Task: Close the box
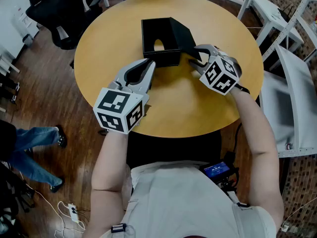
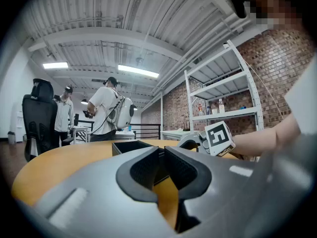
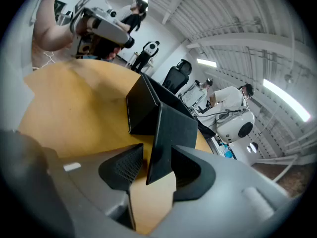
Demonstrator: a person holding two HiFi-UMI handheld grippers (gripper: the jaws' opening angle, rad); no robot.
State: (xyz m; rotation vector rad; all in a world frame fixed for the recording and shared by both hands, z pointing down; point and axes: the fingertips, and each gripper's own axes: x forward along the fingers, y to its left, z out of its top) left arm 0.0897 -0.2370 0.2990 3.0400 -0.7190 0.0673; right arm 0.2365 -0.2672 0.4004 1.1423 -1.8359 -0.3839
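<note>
Round yellow wooden table [image 1: 99, 48] fills my head view, with dark plank flooring around it. Toward the far side sits the black cardboard box [image 1: 168, 57], its top open and its lid flap [image 3: 173, 128] sticking out on the right. My right gripper [image 3: 157, 165] has that flap standing between its jaws. They are apart, with a gap showing on one side. My left gripper [image 1: 148, 66] is just beside the box's near wall, jaws slightly apart, nothing between them.
</note>
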